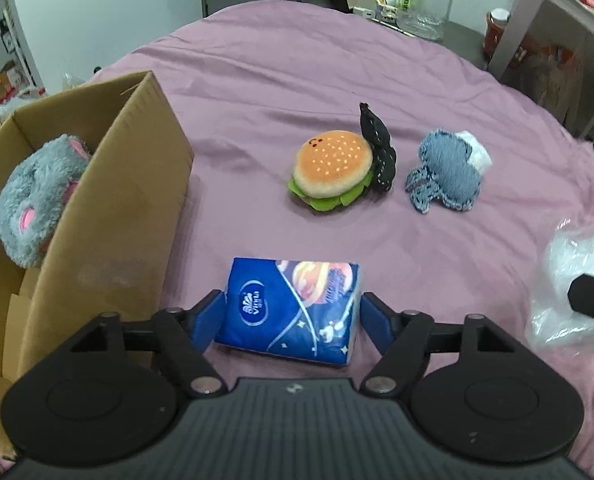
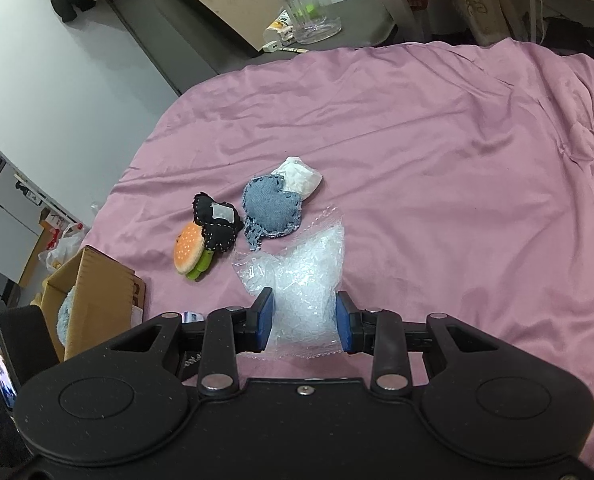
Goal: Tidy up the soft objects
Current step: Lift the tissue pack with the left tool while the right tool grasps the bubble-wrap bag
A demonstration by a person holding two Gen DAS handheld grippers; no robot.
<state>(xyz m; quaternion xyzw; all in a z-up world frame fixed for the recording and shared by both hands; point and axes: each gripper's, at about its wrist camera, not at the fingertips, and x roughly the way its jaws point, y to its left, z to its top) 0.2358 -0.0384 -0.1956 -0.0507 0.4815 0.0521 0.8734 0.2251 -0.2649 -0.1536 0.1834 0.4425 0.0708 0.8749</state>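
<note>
**Mauve sheet, soft things spread across it**

Mauve cloth (image 2: 437, 152), smooth and faintly creased, covers the whole work surface. Behind its far edge stands a dark grey counter (image 2: 353, 16) with a clear plastic jar (image 2: 307, 4), and a pale wall (image 2: 69, 80) rises to the left in the right wrist view.

Corrugated brown cardboard forms the open box (image 1: 137, 208) at the left of the sheet. Inside it lies a shaggy grey plush (image 1: 37, 200) with pink patches.

Next in size, the crinkly clear bag of white pellets (image 2: 301, 280) lies on the cloth. The right gripper (image 2: 304, 320) has its 2 blue pads set against the bag's near end, 1 on each side, closed onto it.

A glossy blue tissue pack (image 1: 293, 308), rectangular and printed with planets, rests flat on the sheet just right of the box. The left gripper (image 1: 293, 320) is spread wide around it, a pad at either end; whether the pads press the wrapper I cannot tell.

Farther off sit 4 small pieces in a loose row: a round plush hamburger (image 1: 331, 170) with orange bun and green felt lettuce, a black stitched pad (image 1: 379, 152) leaning against it, a denim heart (image 1: 447, 172) with frayed edges, and a white packet (image 1: 477, 150) touching the heart's far side.
</note>
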